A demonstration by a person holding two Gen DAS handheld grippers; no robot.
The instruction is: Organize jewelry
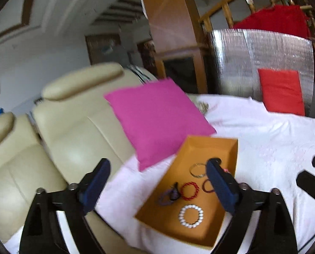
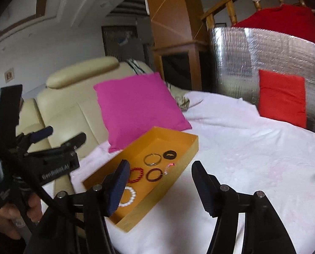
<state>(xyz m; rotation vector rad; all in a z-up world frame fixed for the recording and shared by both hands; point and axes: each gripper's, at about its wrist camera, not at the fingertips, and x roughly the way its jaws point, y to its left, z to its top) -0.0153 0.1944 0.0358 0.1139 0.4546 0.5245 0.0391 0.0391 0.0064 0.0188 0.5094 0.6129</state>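
Observation:
A shallow orange box (image 1: 201, 146) lies on a white cloth. It holds several bracelets: a white bead one (image 1: 191, 216), a red bead one (image 1: 190, 190), a dark red bangle (image 1: 206, 187), a silver bangle (image 1: 196, 169) and a purple piece (image 1: 167, 196). My left gripper (image 1: 159, 182) hovers above the box's near left side, open and with nothing in it. My right gripper (image 2: 161, 187) is open over the box's (image 2: 191, 146) right edge, also with nothing in it. The right wrist view adds a black disc (image 2: 169, 155) and shows the left gripper (image 2: 60, 136) held up at the left.
A pink cushion (image 1: 157, 116) leans on a cream leather sofa (image 1: 68, 127) just behind the box. A red cushion (image 1: 281, 91) rests against a silver foil panel (image 1: 252, 59) at the back right. The white cloth (image 2: 252, 158) spreads out to the right. A hand (image 2: 7, 218) grips the left tool.

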